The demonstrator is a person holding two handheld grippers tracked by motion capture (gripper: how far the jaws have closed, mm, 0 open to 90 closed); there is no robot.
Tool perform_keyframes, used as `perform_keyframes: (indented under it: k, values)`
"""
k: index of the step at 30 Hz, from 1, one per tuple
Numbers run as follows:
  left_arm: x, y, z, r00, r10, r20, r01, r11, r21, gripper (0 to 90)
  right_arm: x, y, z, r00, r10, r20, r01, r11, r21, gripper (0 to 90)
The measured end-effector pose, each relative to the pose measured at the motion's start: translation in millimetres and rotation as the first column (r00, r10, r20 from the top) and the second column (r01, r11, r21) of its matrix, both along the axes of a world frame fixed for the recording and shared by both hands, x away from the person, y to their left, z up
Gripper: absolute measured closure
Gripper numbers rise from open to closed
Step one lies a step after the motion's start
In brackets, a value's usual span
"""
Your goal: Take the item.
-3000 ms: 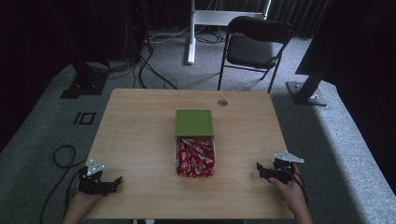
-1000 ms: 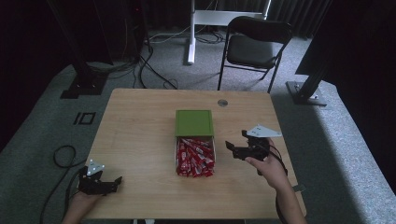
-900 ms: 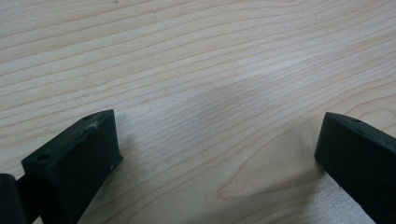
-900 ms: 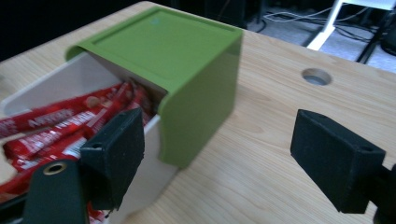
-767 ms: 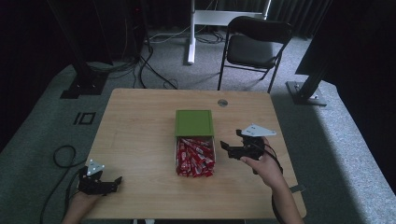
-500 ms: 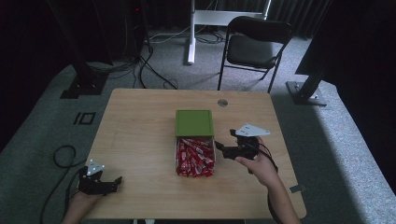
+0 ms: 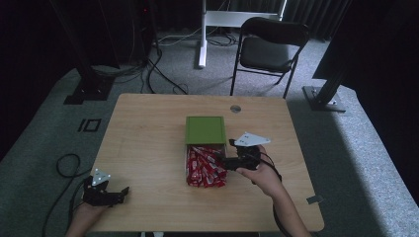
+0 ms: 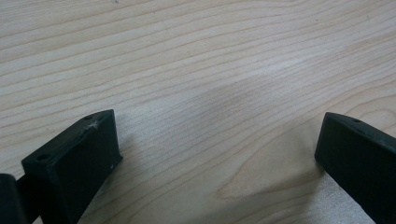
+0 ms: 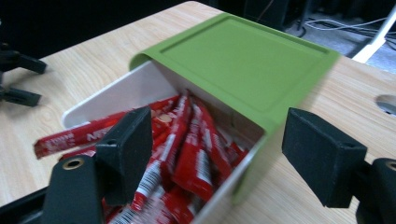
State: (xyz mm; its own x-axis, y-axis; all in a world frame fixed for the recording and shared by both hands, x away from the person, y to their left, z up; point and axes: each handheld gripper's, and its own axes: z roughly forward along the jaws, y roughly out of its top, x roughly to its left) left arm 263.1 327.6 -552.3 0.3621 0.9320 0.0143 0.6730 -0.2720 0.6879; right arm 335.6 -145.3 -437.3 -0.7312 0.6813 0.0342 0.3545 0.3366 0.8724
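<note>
Wooden tabletop (image 7: 148, 143): right hand-held gripper (image 7: 223, 162) spread, jaws just narrowing over red packets (image 9: 187, 154) in green-lidded box (image 9: 243, 60); left hand-held gripper (image 7: 124, 190) spread, empty.

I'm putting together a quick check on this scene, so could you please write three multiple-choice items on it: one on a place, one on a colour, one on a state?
1. Where is the right gripper?
A. at the box's right side
B. at the table's far left corner
C. over the chair

2. What colour is the box's lid?
A. blue
B. green
C. black

3. How do the left gripper's jaws stand?
A. shut on a red packet
B. shut on the lid
C. open over bare table

Key: 1 A, the high view shows it next to the red packets at the box's right side; 2 B, the lid is green in the high view and the right gripper view; 3 C, the left gripper view shows wood grain of the table between wide jaws.
</note>
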Motion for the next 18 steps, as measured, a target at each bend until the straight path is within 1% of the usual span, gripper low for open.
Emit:
perform_keyframes:
  k: [4,7,8,9,11,14,18]
  values:
    - [0.0,0.0,0.0,1.0,0.0,0.0,0.0,1.0,0.0,0.6,-0.6,9.9,-0.6,0.9998,0.02,0.003,-0.02,1.0,-0.009,27.0]
    - [0.0,0.0,0.0,1.0,0.0,0.0,0.0,1.0,0.0,0.6,-0.5,16.5,-1.0,0.9994,0.035,-0.004,-0.035,0.999,-0.008,29.3]
    - [0.0,0.0,0.0,1.0,0.0,0.0,0.0,1.0,0.0,0.7,-0.3,18.6,-1.2,0.9992,0.037,-0.012,-0.037,0.999,-0.013,32.8]
    - [0.0,0.0,0.0,1.0,0.0,0.0,0.0,1.0,0.0,0.6,0.2,20.4,-1.5,0.9988,0.04,-0.027,-0.04,0.999,-0.01,34.8]
    - [0.0,0.0,0.0,1.0,0.0,0.0,0.0,1.0,0.0,0.7,0.6,24.2,-2.5,0.9978,0.053,-0.039,-0.053,0.999,-0.009,37.7]
    - [0.0,0.0,0.0,1.0,0.0,0.0,0.0,1.0,0.0,0.6,1.1,30.3,-5.1,0.9962,0.074,-0.046,-0.075,0.997,-0.018,42.1]
    - [0.0,-0.1,-0.1,1.0,0.001,0.001,-0.001,1.0,-0.001,0.6,2.7,37.5,-9.2,0.9937,0.104,-0.04,-0.106,0.993,-0.046,49.6]
